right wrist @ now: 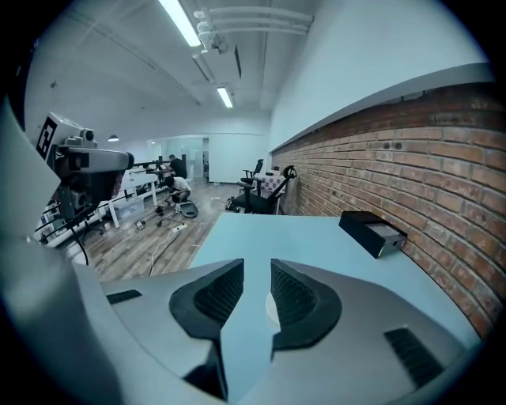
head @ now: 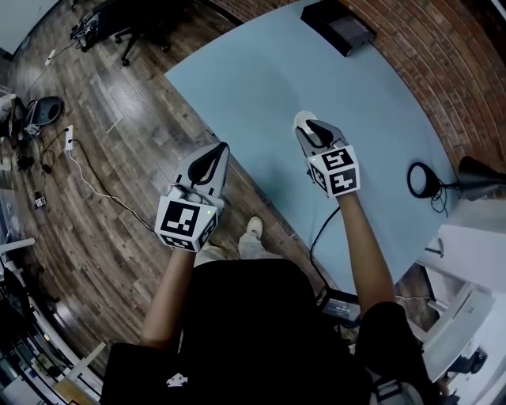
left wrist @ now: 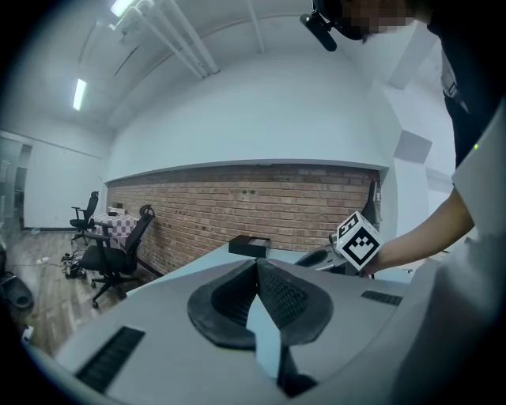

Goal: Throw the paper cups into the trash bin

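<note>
One paper cup (head: 301,119) sits unbinned on the table (head: 261,87) before the right gripper (right wrist: 257,270), jaws apart; the left gripper (left wrist: 255,266) is closed, empty.

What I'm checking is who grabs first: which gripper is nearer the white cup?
Right. The right gripper has its open jaws at the cup; the left gripper is back at the table edge.

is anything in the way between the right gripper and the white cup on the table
Nothing visible. The right gripper holds its jaws open right at the white cup, with only bare blue table around it. The black box sits far off at the table's far edge.
</note>
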`<state>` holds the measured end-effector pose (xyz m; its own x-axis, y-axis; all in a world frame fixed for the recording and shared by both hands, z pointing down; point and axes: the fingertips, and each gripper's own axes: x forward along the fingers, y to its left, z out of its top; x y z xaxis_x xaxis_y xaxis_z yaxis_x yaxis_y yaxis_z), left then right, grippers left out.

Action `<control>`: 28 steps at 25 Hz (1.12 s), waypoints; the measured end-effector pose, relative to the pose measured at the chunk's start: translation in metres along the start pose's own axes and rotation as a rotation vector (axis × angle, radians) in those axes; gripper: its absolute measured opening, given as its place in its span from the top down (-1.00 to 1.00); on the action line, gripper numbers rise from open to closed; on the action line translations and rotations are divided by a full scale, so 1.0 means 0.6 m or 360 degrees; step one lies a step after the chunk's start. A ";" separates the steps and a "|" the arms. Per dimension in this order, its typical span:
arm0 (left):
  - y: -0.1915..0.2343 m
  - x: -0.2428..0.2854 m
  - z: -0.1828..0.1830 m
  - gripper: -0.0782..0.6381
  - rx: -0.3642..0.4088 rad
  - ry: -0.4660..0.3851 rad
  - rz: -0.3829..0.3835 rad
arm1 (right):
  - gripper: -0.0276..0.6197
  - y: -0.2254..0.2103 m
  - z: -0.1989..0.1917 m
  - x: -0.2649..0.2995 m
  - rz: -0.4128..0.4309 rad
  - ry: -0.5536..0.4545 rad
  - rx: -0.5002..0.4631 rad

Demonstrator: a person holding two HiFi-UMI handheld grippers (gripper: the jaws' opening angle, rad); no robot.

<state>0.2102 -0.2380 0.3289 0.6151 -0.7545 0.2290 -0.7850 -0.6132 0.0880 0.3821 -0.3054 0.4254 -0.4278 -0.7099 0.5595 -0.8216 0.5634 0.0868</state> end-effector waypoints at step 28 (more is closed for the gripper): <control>0.014 -0.048 -0.040 0.76 -0.0021 0.0045 0.0188 | 0.44 -0.005 -0.139 0.105 0.0023 0.0593 -0.0369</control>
<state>0.1843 -0.2157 0.3461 0.5162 -0.8142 0.2657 -0.8528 -0.5173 0.0717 0.3889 -0.3162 0.5290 -0.2389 -0.5242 0.8174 -0.6919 0.6825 0.2355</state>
